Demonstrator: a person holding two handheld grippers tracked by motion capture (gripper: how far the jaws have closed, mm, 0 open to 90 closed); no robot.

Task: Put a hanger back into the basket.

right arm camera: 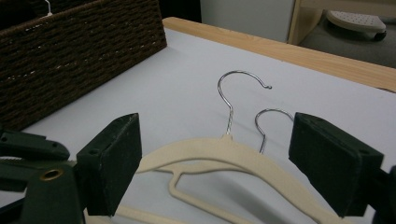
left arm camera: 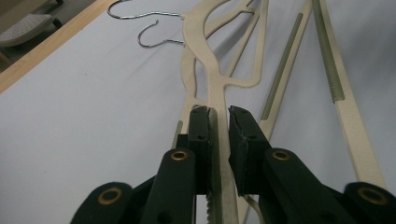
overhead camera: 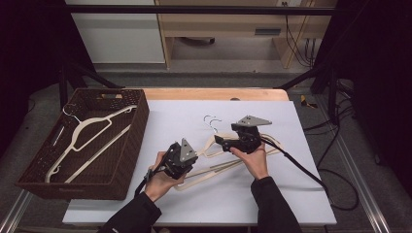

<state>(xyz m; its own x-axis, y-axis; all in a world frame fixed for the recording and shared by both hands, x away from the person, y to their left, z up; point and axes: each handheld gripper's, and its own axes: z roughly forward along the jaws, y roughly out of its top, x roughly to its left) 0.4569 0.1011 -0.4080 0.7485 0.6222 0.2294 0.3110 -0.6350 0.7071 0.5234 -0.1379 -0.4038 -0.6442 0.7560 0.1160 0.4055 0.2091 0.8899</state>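
Cream hangers: two flocked, cream-coloured hangers (overhead camera: 228,155) lie overlapped on the white table cover (overhead camera: 184,204), between the two hands; their wire hooks (right arm camera: 243,93) point toward the far edge.
Left gripper: the left gripper (left arm camera: 219,126) sits nearest the person, its jaws drawn narrow around one slim arm of the upper hanger (left arm camera: 215,84). One pad seems to touch the arm while a thin gap shows at the other, so I judge it is closing, not yet clamped.
Right gripper: the right gripper (right arm camera: 215,163) hovers over the curved shoulder of a hanger with its jaws spread wide, holding nothing.
Step in hand: probably separating the top hanger from the one under it.
How to do it well: the left jaws need to close fully on that single arm and not catch the bar beside it. The right gripper could drop over the shoulder near the neck and close there. A level lift should help, since the flocked surfaces may cling and drag the lower hanger along.
Wicker basket: a dark woven basket (overhead camera: 141,121) stands at the table's left, well apart, with another cream hanger (overhead camera: 92,128) inside; a likely destination.
Writing: no brand, label or readable text on hangers, basket or grippers.
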